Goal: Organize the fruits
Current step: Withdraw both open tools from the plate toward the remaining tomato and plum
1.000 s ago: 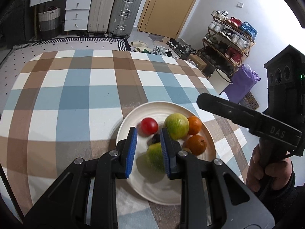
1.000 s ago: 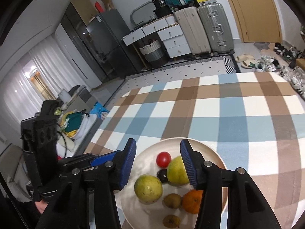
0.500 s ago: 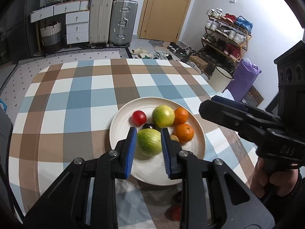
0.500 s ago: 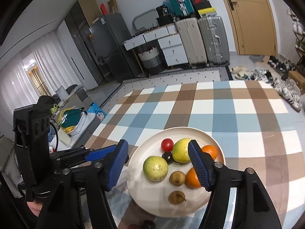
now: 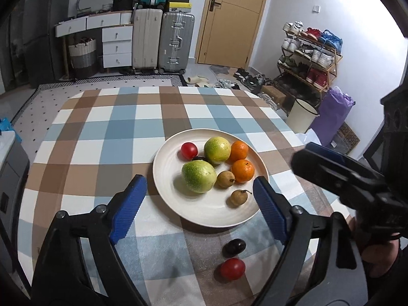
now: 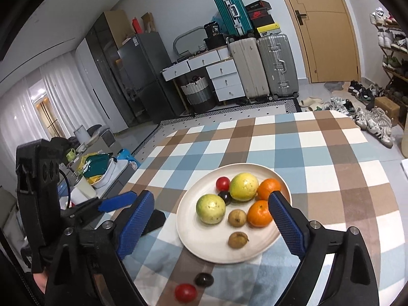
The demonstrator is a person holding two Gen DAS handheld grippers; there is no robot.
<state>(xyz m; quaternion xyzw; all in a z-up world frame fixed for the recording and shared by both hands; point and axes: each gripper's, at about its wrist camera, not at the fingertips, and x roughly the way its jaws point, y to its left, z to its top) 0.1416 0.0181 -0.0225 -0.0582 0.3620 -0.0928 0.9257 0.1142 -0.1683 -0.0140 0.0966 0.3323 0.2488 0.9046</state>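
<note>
A white plate on the checked tablecloth holds two green guavas, two oranges, a red tomato, a dark plum and two small brown fruits. A dark plum and a red tomato lie on the cloth in front of the plate. My left gripper is open and empty, above the plate's near edge. My right gripper is open and empty over the plate; it shows at the right of the left wrist view.
The table ends at rounded far corners. Suitcases, drawers and a door stand behind. A shoe rack and a white bin are at the right. A cluttered stand is left of the table.
My left gripper let go of the green guava onto the plate, opened wide and pulled back and up. My right gripper also pulled back, and the two loose fruits came into view.
</note>
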